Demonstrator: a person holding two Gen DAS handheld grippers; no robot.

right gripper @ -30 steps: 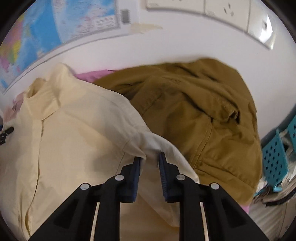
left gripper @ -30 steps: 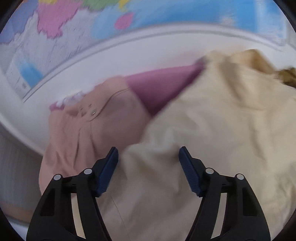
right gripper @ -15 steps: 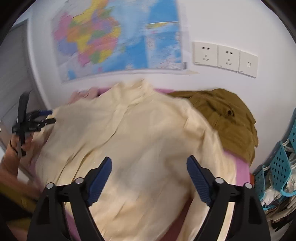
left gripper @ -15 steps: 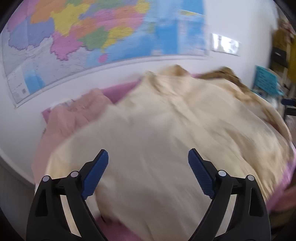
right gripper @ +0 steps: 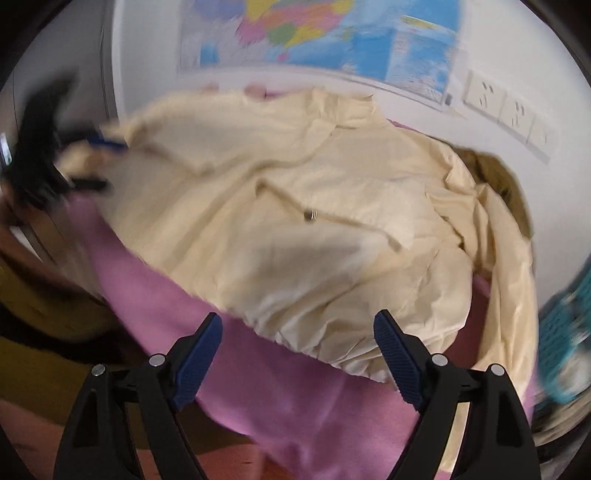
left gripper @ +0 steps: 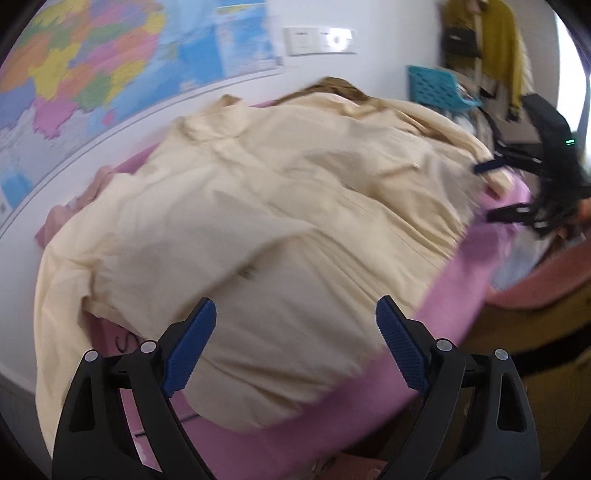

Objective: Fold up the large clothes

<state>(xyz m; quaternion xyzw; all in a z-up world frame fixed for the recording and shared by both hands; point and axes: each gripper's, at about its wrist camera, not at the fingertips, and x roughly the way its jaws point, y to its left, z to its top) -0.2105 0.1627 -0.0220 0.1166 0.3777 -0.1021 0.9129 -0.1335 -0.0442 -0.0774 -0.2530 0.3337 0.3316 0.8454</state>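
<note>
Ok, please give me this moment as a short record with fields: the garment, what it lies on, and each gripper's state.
garment: cream shirt, spread out, wrinkled
surface: pink cloth under the shirt
other clothing: brown garment behind the shirt
left gripper: open, holding nothing
right gripper: open, holding nothing
wall: map, sockets

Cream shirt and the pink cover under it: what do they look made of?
Cream shirt: looks like thin woven cotton or a blend, matte, with sharp creases and a stitched placket with a small metal snap.
Pink cover: seems a softer, thicker fabric, matte, smooth, with few wrinkles; blur hides its weave.
</note>
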